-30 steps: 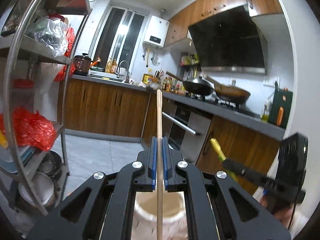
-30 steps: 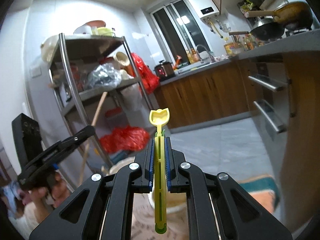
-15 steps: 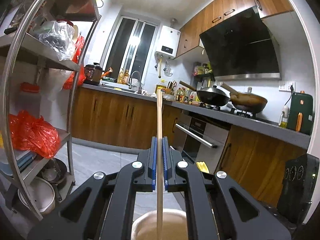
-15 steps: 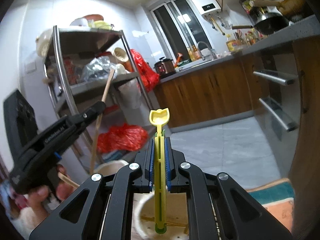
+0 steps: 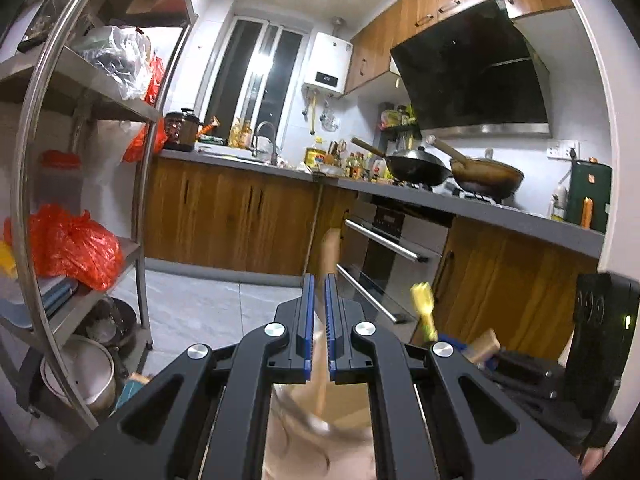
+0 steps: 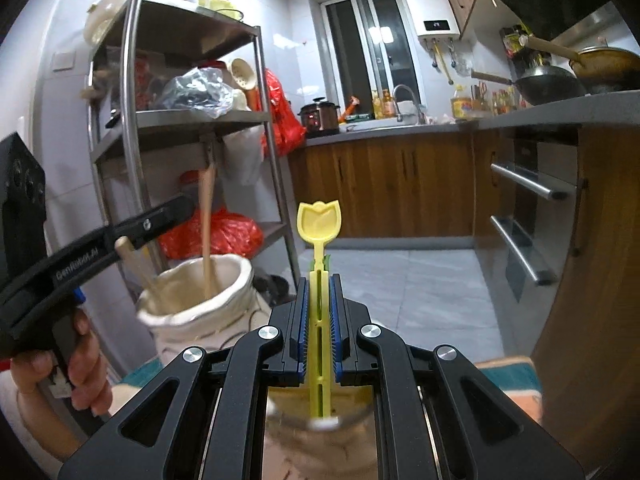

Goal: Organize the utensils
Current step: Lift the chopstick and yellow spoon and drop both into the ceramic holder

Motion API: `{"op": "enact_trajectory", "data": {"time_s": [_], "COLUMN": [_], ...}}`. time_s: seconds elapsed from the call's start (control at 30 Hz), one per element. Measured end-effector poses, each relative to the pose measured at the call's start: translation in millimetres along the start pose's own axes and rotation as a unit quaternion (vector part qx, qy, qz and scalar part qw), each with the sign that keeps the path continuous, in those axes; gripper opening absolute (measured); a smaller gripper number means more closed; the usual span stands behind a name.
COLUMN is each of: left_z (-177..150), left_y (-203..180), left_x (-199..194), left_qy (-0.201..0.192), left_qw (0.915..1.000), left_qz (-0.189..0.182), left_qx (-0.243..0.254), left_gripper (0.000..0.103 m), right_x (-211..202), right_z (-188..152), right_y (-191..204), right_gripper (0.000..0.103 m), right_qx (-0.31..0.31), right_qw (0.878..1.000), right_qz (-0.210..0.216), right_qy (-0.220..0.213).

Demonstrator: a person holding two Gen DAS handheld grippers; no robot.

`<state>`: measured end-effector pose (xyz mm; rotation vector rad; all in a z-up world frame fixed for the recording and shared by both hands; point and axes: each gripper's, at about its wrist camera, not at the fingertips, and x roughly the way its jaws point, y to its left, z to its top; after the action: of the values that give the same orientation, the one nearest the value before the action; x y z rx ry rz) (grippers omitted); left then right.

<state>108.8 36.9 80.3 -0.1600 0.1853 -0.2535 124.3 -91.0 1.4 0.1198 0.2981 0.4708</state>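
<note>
Kitchen: grey tiled floor (image 6: 420, 292) ahead of both grippers, wood-fronted cabinets under a grey countertop (image 5: 460, 202), two dark woks (image 5: 416, 166) on the hob. A steel wire shelving rack (image 6: 132, 120) stands ahead-left of the right gripper, loaded with red plastic bags (image 6: 216, 232).

Right gripper (image 6: 319, 320): jaws clenched on a yellow plastic spoon with a tulip-shaped bowl (image 6: 319, 224), bowl end pointing forward beyond the fingertips, handle end below over a blurred rim.

Left gripper (image 5: 319, 316): blue pads stand slightly apart. A pale wooden stick (image 5: 330, 252) shows between them, motion-smeared. In the right wrist view its lower end sits inside a cream ceramic utensil crock (image 6: 192, 296), just ahead-left of the right gripper. Whether the pads grip the stick, cannot tell.

Hard to read: the crock under the left gripper is a blur. Second wooden handle (image 6: 136, 260) leans in the crock. A hand (image 6: 76, 364) is partly cut off at the frame edge.
</note>
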Motion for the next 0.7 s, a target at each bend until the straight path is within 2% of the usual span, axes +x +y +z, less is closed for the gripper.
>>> {"op": "enact_trajectory", "data": {"time_s": [0.43, 0.7], "left_z": [-12.1, -18.8], "left_y": [-2.9, -1.0], "left_x": [-26.7, -42.1], "left_qy": [0.016, 0.023], "left_qw": [0.9998, 0.9994], "left_qz": [-0.005, 0.014], "left_qx": [0.013, 0.020], "left_gripper": [0.005, 0.005], "right_x": [-18.7, -19.3], "right_z": [-14.4, -18.3], "right_y": [-0.3, -0.1], "right_gripper": [0.011, 0.011], "right_qx": [0.007, 0.003], "right_qw": [1.000, 1.000], "right_qz": [0.005, -0.003], "right_qy": [0.025, 0.028]}}
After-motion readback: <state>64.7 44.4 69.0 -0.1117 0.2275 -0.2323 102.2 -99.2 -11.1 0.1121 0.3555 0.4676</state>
